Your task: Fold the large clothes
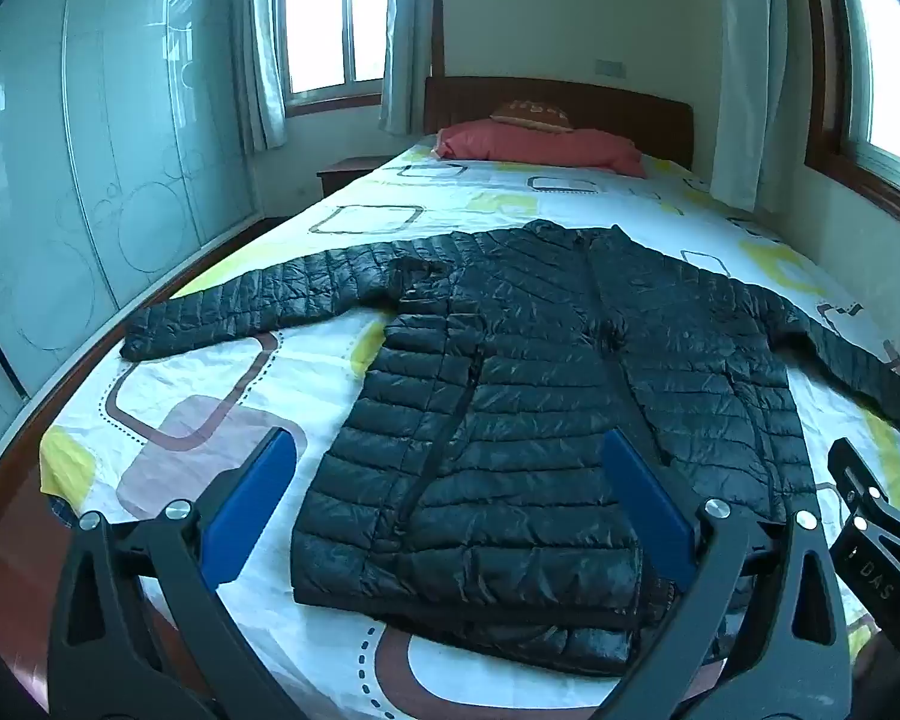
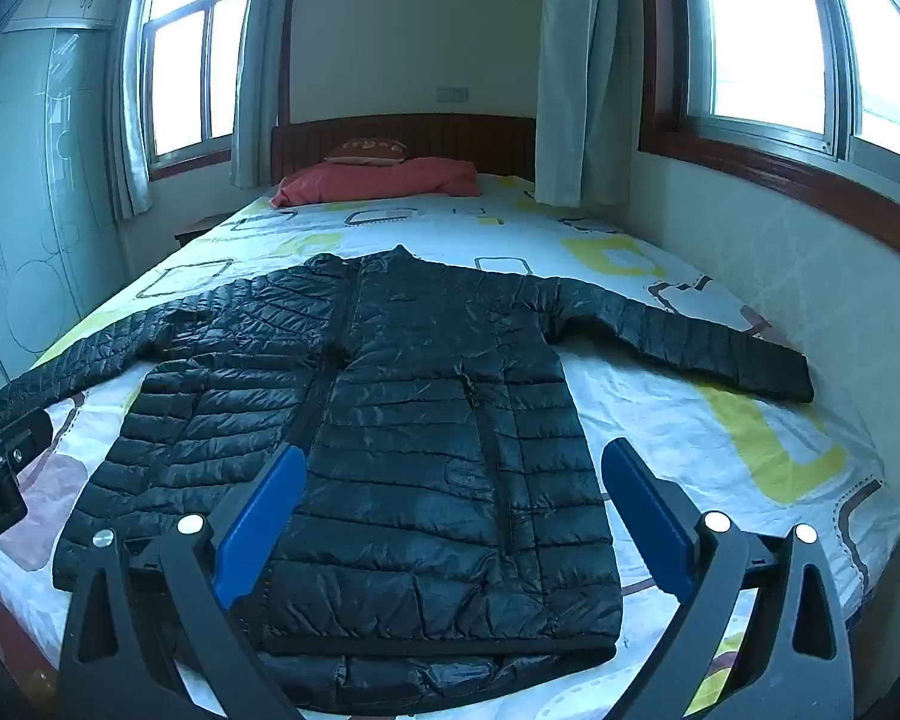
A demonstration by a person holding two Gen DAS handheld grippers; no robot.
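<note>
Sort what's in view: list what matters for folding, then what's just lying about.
For the job:
black puffer jacket, spread flat with sleeves out
left gripper, open
right gripper, open
bed sheet it lies on

Just there:
pink pillow
brown cushion
curtains
wardrobe

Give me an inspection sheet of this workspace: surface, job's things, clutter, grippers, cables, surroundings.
Surface: bed with a white patterned sheet, lying flat.
Job's things: black puffer jacket spread flat, front up, both sleeves stretched out sideways, not yet folded.
Clutter: red pillow at the head of the bed with a small brown cushion on it, apart from the jacket.
Grippers: left gripper open, holding nothing, above the hem; right gripper open, holding nothing, above the hem.
Cables: nothing seen.
Surroundings: wooden headboard, windows with curtains, wardrobe along the left side.
</note>
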